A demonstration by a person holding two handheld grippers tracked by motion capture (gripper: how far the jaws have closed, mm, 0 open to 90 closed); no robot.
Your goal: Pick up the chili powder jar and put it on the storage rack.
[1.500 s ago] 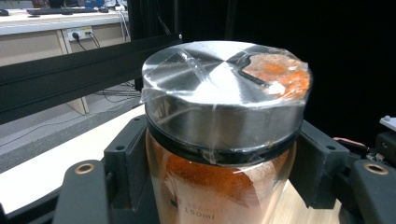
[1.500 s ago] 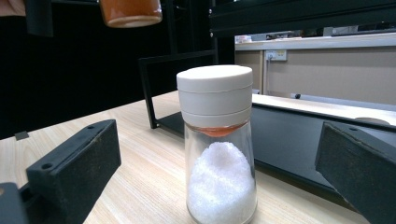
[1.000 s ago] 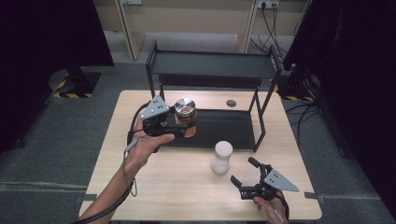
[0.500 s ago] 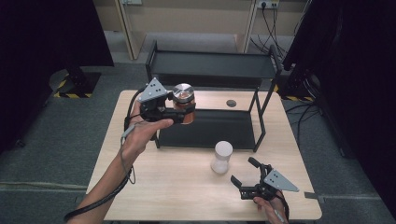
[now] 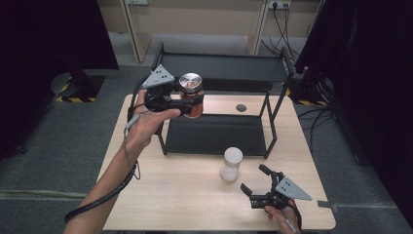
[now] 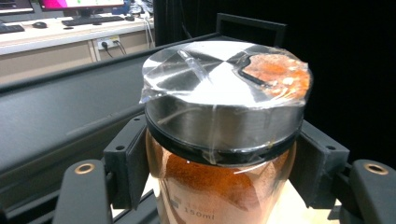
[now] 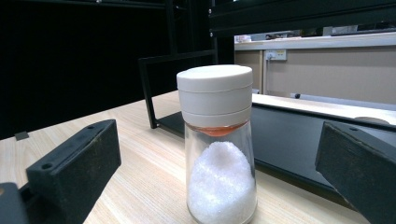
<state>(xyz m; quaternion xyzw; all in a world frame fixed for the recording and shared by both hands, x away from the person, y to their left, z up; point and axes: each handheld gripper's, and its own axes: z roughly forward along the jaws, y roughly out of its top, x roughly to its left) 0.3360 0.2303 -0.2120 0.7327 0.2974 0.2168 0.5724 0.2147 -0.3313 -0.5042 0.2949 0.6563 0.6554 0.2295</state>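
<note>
From the high view, the left gripper [image 5: 187,103] pinches a spice jar [image 5: 191,95] of orange powder, held upright in the air just beside the left end of the black rack [image 5: 220,67], steel lid upward and long axis vertical; the right gripper [image 5: 252,180] rests near the table's [image 5: 165,195] front edge, jaws spread toward a white-capped shaker [image 5: 231,164] standing upright. In the left gripper view, both pads press the jar's glass just under the lid [image 6: 224,93]. In the right gripper view, the shaker [image 7: 218,144] stands ahead, untouched.
</note>
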